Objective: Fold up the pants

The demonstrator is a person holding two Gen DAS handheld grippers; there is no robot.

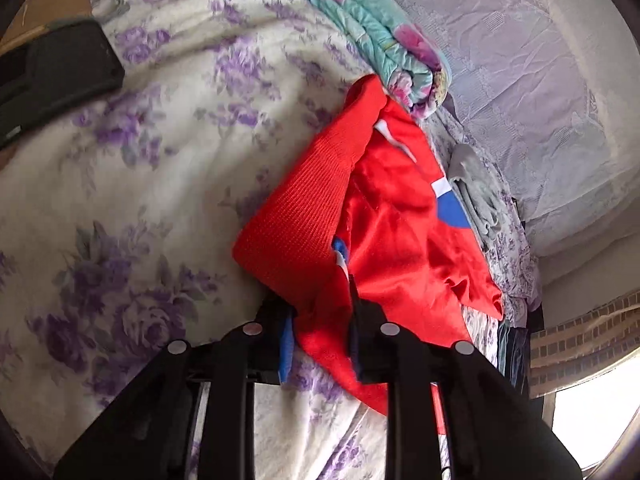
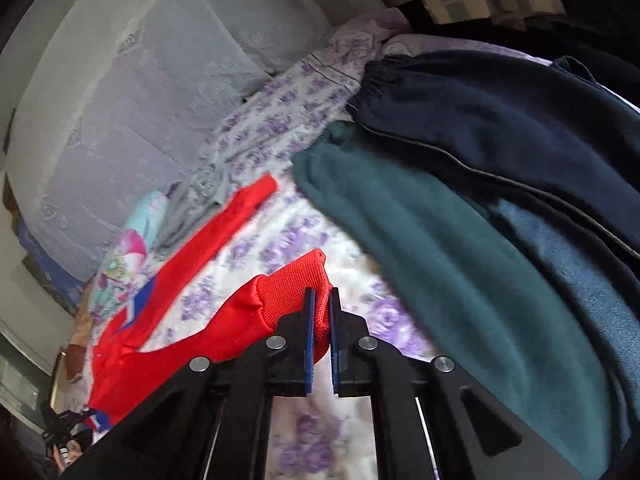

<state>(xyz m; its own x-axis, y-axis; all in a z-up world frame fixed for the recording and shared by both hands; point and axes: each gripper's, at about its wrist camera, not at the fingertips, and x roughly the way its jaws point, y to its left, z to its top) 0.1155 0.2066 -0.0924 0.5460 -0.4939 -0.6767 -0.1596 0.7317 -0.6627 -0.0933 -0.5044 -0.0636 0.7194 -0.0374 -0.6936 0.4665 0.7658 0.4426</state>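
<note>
The red pants with blue and white patches hang over the bed with the purple-flowered sheet. My left gripper is shut on the red fabric beside a ribbed knit band, which it holds bunched between its blue pads. In the right wrist view the pants stretch from lower left to my right gripper, which is shut on a ribbed red cuff and holds it above the sheet. A second red leg runs up toward the back.
A rolled floral quilt and grey garment lie behind the pants. A dark case lies at far left. Folded teal and navy garments are stacked at right. Grey pillows stand at the back.
</note>
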